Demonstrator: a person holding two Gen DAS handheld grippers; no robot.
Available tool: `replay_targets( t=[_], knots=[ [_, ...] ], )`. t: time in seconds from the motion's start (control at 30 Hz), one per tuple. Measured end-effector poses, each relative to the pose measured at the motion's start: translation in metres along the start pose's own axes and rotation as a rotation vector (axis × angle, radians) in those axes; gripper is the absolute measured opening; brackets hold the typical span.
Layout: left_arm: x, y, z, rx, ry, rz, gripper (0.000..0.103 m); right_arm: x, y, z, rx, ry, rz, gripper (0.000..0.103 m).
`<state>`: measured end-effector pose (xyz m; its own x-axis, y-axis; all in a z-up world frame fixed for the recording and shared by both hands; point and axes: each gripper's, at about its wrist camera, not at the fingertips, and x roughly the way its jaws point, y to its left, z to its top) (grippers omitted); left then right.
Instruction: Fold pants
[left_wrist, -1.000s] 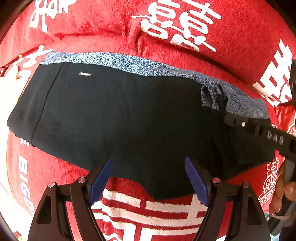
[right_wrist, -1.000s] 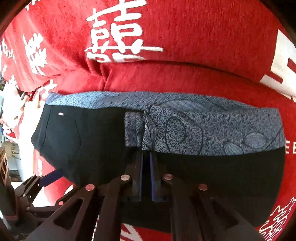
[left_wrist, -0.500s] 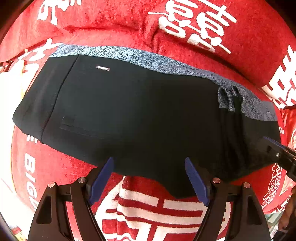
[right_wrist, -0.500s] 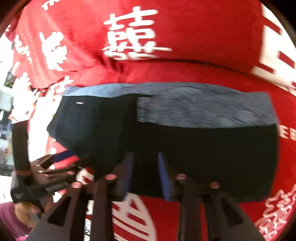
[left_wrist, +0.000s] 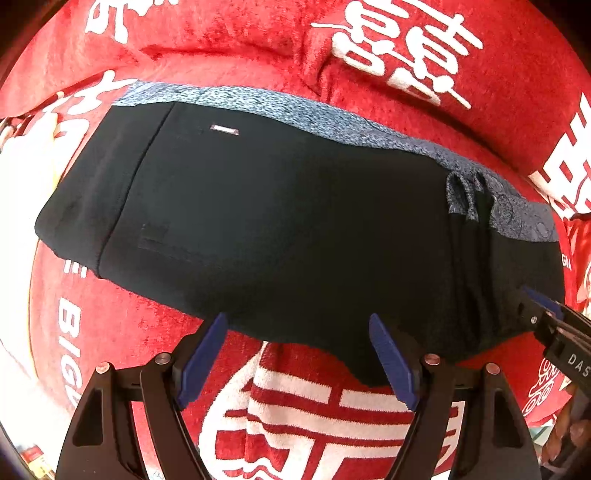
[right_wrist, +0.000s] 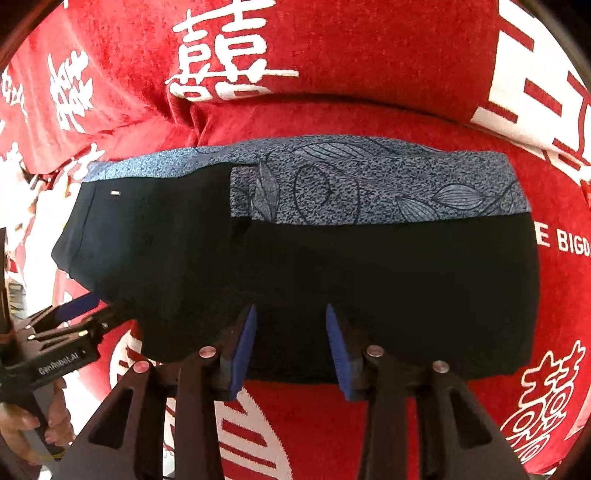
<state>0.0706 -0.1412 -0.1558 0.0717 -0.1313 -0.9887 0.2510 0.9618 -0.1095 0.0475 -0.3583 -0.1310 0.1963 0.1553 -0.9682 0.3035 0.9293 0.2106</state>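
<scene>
The black pants (left_wrist: 280, 229) lie folded flat on the red cover, with a blue-grey patterned band (left_wrist: 332, 118) along the far edge. They also show in the right wrist view (right_wrist: 369, 280), with the patterned band (right_wrist: 369, 184) wide at the far right. My left gripper (left_wrist: 297, 358) is open and empty at the pants' near edge. My right gripper (right_wrist: 290, 347) is open and empty over the near edge of the pants. The right gripper also shows at the right of the left wrist view (left_wrist: 546, 314). The left gripper also shows at the left of the right wrist view (right_wrist: 74, 317).
A red cover (left_wrist: 406, 55) with white characters lies under the pants and rises behind them (right_wrist: 369, 55). A red and white striped print (left_wrist: 325, 424) lies just in front of the pants. A hand (right_wrist: 22, 424) holds the left gripper's handle.
My right gripper has let go of the folded part of the pants, opened, and drawn back to the near edge. The folded part now lies flat. The left gripper stayed open.
</scene>
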Motion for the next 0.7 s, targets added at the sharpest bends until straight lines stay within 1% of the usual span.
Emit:
replay_targets(
  t=[0.27,0.37,0.5,0.53,0.6,0.7],
  knots=[
    [-0.005,0.017,-0.004,-0.027,-0.006,-0.005,0.080,-0.002,0.013,-0.002,-0.004,-0.002,-0.024,0.043],
    [-0.006,0.023,-0.004,-0.039,-0.008,-0.008,0.080,-0.003,0.018,-0.003,-0.005,0.001,-0.009,0.043],
    [-0.009,0.034,-0.006,-0.056,-0.011,-0.012,0.080,-0.003,0.036,-0.008,-0.047,0.013,-0.008,0.043],
    [-0.009,0.036,-0.007,-0.060,-0.012,-0.013,0.080,-0.002,0.041,-0.009,-0.061,0.012,-0.012,0.044],
    [-0.010,0.042,-0.007,-0.070,-0.014,-0.014,0.080,-0.003,0.050,-0.010,-0.085,0.007,-0.028,0.051],
    [-0.010,0.049,-0.010,-0.086,-0.012,-0.012,0.080,-0.004,0.059,-0.012,-0.115,0.001,-0.051,0.052]
  ],
)
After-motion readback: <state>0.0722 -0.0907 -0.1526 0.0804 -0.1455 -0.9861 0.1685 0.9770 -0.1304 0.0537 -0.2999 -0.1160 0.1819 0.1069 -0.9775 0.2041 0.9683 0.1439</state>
